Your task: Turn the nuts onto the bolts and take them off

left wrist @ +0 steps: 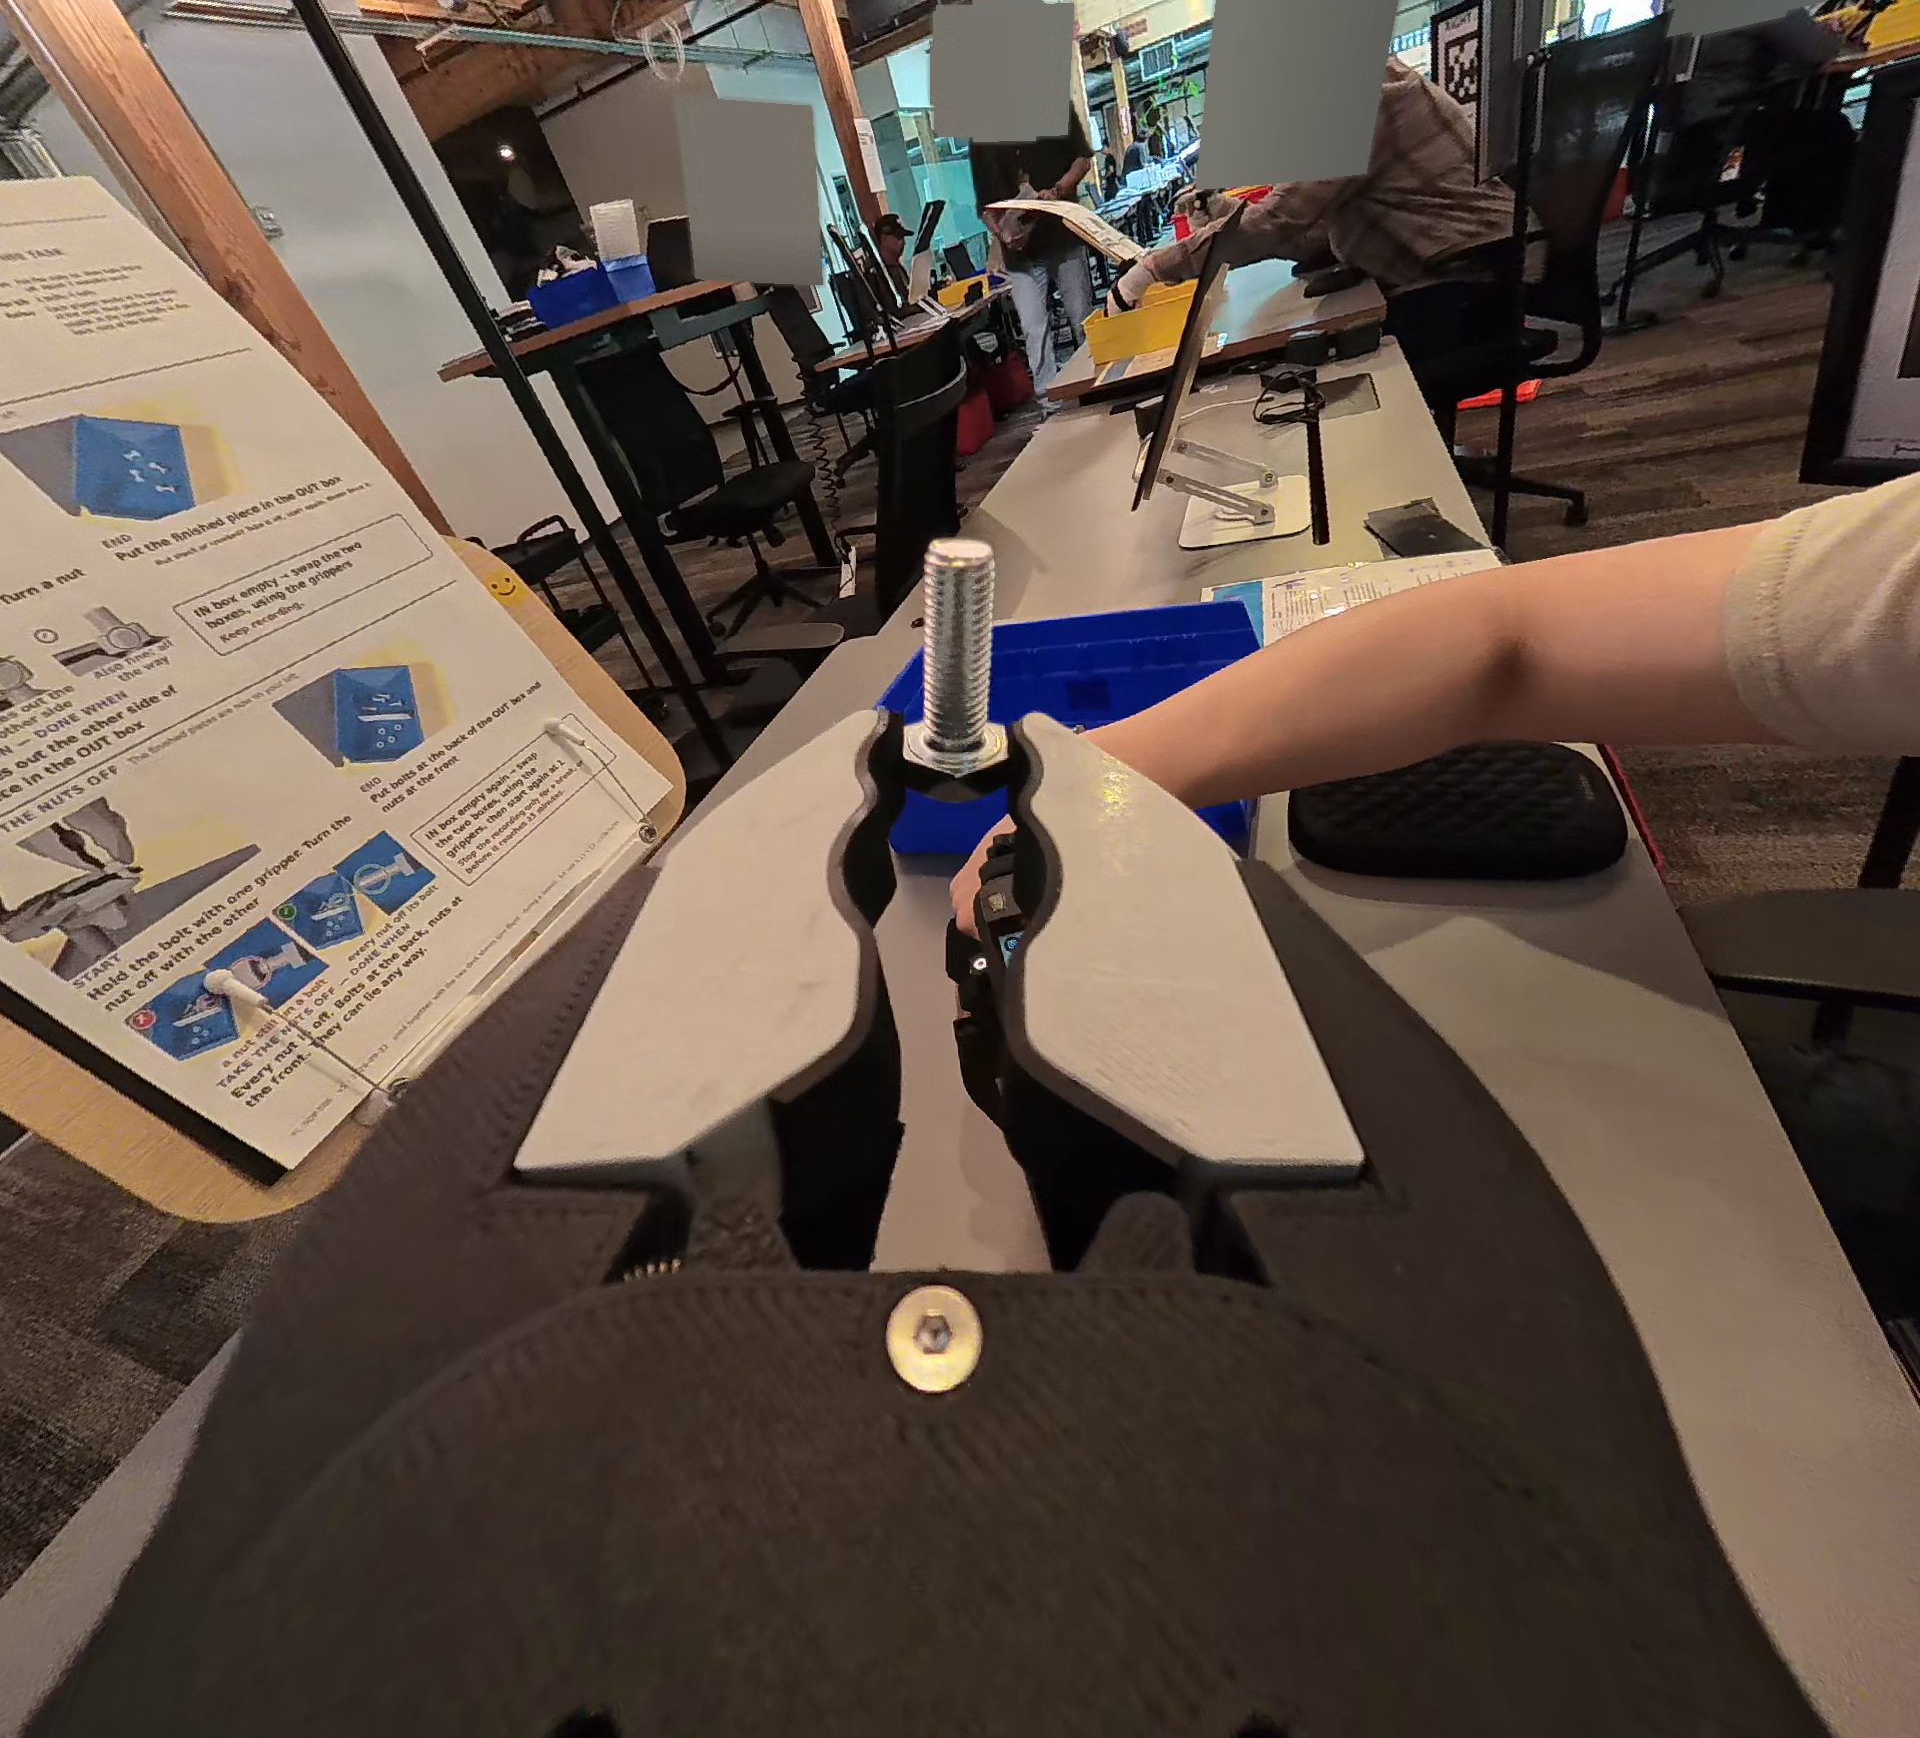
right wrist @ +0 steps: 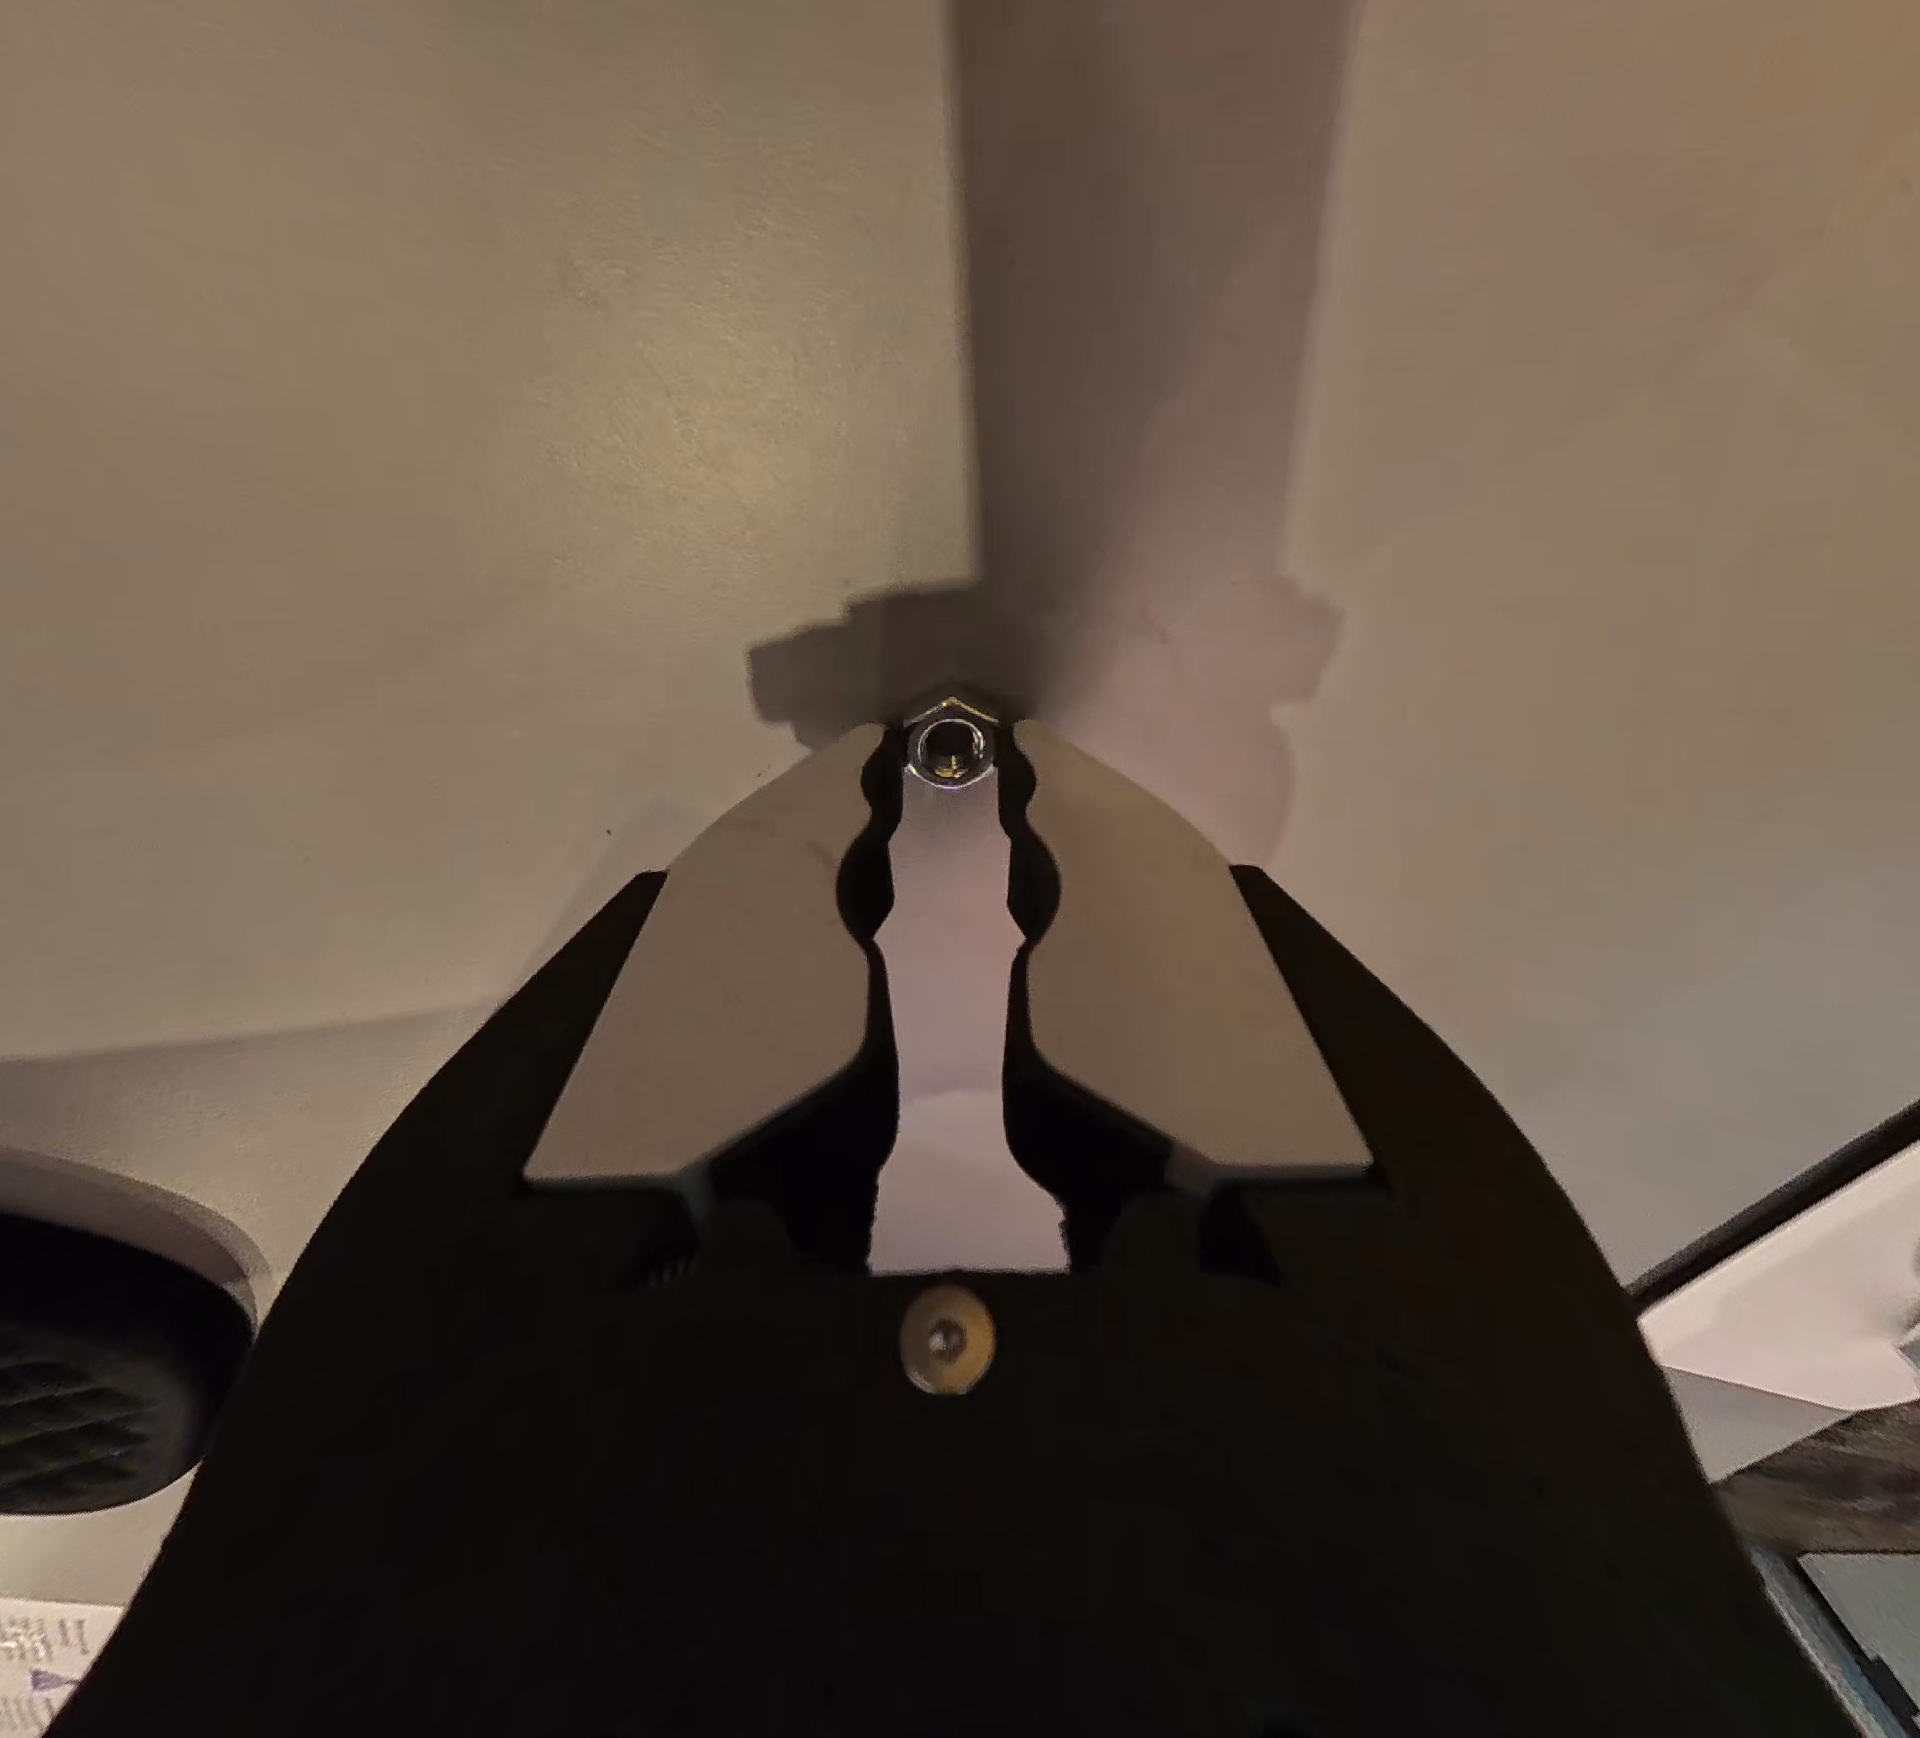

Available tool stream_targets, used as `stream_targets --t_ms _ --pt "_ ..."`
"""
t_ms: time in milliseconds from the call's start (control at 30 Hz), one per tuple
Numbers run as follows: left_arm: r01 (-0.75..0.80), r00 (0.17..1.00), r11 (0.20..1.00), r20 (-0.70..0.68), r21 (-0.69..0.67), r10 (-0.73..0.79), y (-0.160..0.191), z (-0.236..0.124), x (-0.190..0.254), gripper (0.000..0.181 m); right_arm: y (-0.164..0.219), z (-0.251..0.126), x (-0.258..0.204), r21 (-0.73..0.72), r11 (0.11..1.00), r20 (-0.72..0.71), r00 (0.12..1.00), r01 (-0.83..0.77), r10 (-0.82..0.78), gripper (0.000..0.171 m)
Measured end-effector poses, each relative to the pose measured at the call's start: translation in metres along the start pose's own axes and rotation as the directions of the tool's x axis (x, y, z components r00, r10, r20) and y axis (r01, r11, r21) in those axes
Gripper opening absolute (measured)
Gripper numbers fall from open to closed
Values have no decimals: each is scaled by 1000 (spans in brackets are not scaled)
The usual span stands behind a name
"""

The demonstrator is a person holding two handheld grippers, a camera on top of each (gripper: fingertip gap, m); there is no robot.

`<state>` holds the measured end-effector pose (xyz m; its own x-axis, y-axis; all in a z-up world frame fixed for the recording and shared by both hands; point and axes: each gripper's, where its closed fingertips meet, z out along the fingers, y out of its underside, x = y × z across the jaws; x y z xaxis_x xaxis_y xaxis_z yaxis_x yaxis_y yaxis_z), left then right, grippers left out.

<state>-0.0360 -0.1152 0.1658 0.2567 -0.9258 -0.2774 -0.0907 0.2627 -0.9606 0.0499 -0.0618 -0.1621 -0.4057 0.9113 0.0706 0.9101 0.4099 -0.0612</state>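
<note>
In the left wrist view my left gripper [left wrist: 951, 758] is shut on the head of a silver bolt [left wrist: 957, 649]. The bolt stands upright, its threaded shank pointing up with no nut on it. In the right wrist view my right gripper [right wrist: 948, 748] is shut on a small silver hex nut [right wrist: 947, 746], held at the fingertips close over the pale grey table [right wrist: 520, 441], its hole facing the camera. The right gripper's black body [left wrist: 992, 930] shows low behind my left fingers, with the person's forearm [left wrist: 1455, 660] reaching in from the right.
A blue bin [left wrist: 1122, 660] stands on the table behind the bolt. A black wrist pad [left wrist: 1455, 810] lies to the right, also in the right wrist view [right wrist: 94, 1356]. An instruction board [left wrist: 260, 701] leans at the left. Papers [right wrist: 1787, 1293] lie at the right. People work at desks beyond. My hands' fingertips stand some 35 centimeters from each other.
</note>
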Motion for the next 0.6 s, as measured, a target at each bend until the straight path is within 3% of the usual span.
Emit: stream_targets --t_ms 167,267,467,600 --pt "19 1000 1000 -3 -4 -19 5 5 -3 19 1 -10 -9 53 998 -32 999 -41 43 19" --pt "31 999 999 25 -27 -30 14 13 -12 19 6 -45 -22 113 992 -104 992 -65 77 19" --pt "136 989 990 -49 -50 -138 50 69 -10 19 26 -191 -42 222 963 -278 936 -155 215 18" --pt "312 936 950 -176 4 -306 69 123 18 19 23 -275 -55 289 929 -282 907 -232 314 18"
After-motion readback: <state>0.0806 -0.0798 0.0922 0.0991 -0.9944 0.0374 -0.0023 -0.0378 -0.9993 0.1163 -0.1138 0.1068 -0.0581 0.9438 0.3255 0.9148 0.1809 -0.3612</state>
